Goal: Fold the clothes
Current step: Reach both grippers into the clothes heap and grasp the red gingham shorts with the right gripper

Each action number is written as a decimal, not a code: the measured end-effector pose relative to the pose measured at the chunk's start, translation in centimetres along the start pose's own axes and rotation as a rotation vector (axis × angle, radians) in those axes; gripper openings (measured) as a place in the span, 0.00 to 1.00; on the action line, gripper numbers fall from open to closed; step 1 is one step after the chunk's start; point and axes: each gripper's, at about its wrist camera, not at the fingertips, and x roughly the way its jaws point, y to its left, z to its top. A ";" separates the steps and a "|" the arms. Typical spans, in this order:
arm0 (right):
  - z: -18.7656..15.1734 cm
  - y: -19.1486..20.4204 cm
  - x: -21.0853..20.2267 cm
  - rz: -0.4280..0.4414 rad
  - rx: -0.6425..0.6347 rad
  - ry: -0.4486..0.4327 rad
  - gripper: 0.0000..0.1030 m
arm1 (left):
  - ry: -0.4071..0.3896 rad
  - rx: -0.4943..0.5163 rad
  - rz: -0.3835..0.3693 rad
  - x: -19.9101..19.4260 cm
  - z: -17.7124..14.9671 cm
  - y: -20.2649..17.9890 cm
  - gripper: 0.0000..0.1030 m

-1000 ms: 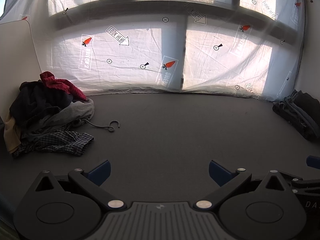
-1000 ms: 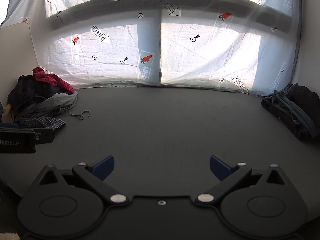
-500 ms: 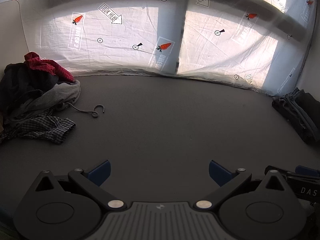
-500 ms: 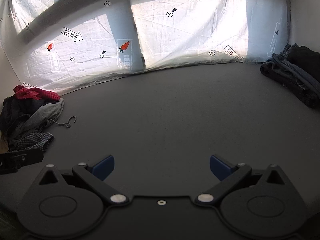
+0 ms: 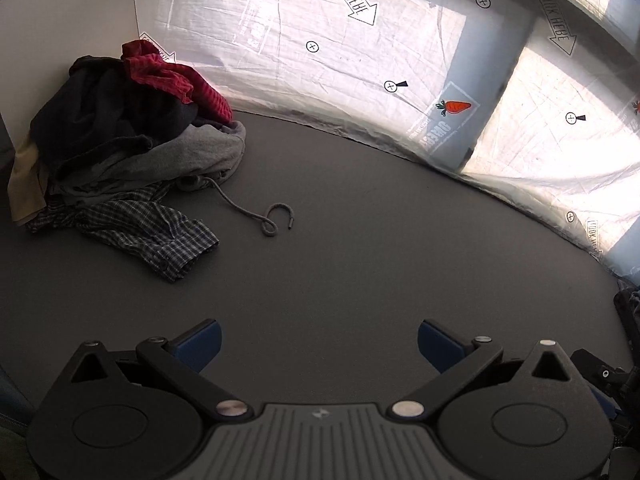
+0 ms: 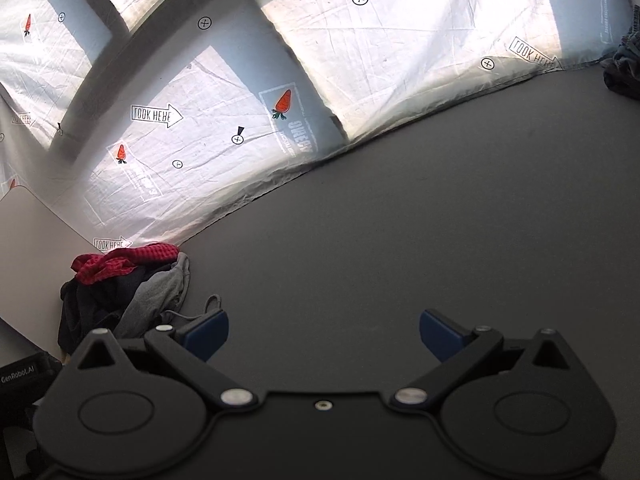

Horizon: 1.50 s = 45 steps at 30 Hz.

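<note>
A heap of unfolded clothes (image 5: 120, 152) lies at the far left of the dark grey table (image 5: 360, 240): a red garment (image 5: 172, 80) on top, dark and grey ones below, a checked shirt (image 5: 152, 236) at the front, a grey drawstring (image 5: 260, 220) trailing out. My left gripper (image 5: 319, 340) is open and empty, short of the heap. My right gripper (image 6: 324, 332) is open and empty; the heap (image 6: 120, 292) lies beyond its left finger.
A white printed sheet (image 5: 360, 60) hangs behind the table as a backdrop. A stack of dark folded clothes (image 6: 624, 68) lies at the far right edge. A white panel (image 5: 64, 20) stands at the left behind the heap.
Both grippers have swung to the left toward the heap, which now looks larger and nearer in the left wrist view. Both stay open.
</note>
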 end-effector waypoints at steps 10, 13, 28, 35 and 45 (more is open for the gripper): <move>2.8 11.4 14.4 0.112 -0.044 0.153 1.00 | 0.067 -0.205 0.080 9.2 8.1 12.5 1.00; 4.1 15.3 19.9 0.196 0.048 0.232 1.00 | 0.068 -0.283 0.117 12.7 11.7 16.5 1.00; 4.2 33.1 41.9 0.623 0.212 0.504 0.39 | 0.124 -0.501 0.183 25.0 18.9 27.2 1.00; 3.8 35.8 45.4 0.638 0.241 0.487 0.42 | 0.173 -0.518 0.151 26.9 19.7 27.9 1.00; 5.7 37.5 42.7 0.684 0.100 0.350 0.02 | 0.165 -0.478 0.174 27.2 20.2 26.6 1.00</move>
